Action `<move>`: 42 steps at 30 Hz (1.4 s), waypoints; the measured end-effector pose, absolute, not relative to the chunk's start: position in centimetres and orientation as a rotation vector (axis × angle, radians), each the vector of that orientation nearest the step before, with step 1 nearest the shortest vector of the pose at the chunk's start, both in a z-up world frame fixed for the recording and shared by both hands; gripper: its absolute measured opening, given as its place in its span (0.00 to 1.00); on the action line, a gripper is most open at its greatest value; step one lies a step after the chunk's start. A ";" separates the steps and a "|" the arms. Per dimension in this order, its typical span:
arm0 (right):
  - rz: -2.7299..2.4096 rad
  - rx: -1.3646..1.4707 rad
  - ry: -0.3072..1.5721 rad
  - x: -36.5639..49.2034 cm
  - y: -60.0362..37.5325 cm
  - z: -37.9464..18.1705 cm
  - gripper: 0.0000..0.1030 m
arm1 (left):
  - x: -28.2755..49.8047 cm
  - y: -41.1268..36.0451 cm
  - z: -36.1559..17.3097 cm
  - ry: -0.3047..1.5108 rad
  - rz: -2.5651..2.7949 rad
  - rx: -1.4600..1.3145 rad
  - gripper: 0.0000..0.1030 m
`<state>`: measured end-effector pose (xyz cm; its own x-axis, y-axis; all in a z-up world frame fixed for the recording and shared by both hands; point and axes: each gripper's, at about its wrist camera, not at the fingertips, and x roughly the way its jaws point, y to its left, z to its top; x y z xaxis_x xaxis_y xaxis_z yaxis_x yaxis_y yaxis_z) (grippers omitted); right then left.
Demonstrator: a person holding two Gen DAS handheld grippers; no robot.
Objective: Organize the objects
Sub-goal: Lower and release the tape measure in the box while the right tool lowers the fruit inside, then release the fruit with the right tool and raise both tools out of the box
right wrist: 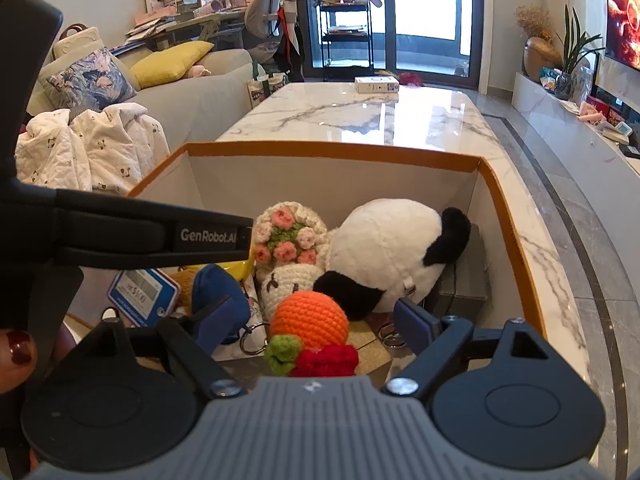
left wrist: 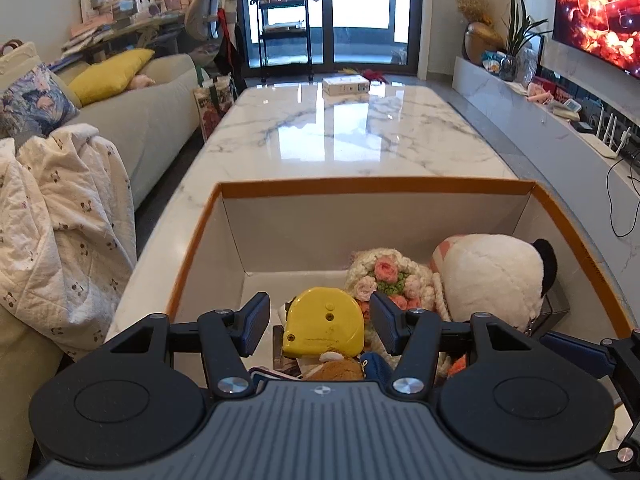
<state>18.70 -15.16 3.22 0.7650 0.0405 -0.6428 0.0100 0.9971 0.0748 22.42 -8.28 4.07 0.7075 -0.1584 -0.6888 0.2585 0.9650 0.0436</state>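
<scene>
While both grippers hover over the orange-rimmed box (left wrist: pixel 376 185) at the table's (left wrist: pixel 360 132) near end, each stands released, holding nothing. Left gripper (left wrist: pixel 320 328) brackets the yellow tape measure (left wrist: pixel 323 322), lying toward the box's near-left side: hard, smooth shell, probably slippery; take it across the flat faces. Right gripper (right wrist: pixel 316 326) brackets the orange crochet toy (right wrist: pixel 309 320): soft, light, compressible.

Marble table (left wrist: pixel 340 136) runs toward glass doors (left wrist: pixel 320 12) at 12 o'clock, daylight glaring through. Grey sofa (left wrist: pixel 160 96) at 9 o'clock, yellow cushion (left wrist: pixel 112 74). Lit TV (left wrist: pixel 596 8) at 2 o'clock; grey floor (right wrist: pixel 560 184).
</scene>
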 end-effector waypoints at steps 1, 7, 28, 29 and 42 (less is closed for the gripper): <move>0.017 0.073 0.694 18.4 -15.2 3.3 0.86 | 22.1 -8.2 4.3 0.736 -0.230 0.143 0.63; 0.015 0.066 0.664 16.7 -15.2 4.2 0.87 | 19.4 -7.9 5.9 0.644 -0.220 0.159 0.69; -0.078 0.040 0.620 11.1 -14.2 6.0 0.92 | 12.2 -7.3 7.1 0.618 -0.027 0.262 0.81; -0.081 0.032 0.624 11.1 -14.1 5.9 0.92 | 12.2 -7.2 7.0 0.631 -0.017 0.269 0.81; -0.080 0.019 0.635 10.9 -13.7 5.7 0.92 | 12.1 -6.9 6.5 0.656 -0.134 0.171 0.81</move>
<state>10.92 -13.72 5.74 0.8020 -0.0685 -0.5934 0.0801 0.9968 -0.0068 12.10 -6.92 6.55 0.7849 -0.0700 -0.6157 0.1777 0.9773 0.1154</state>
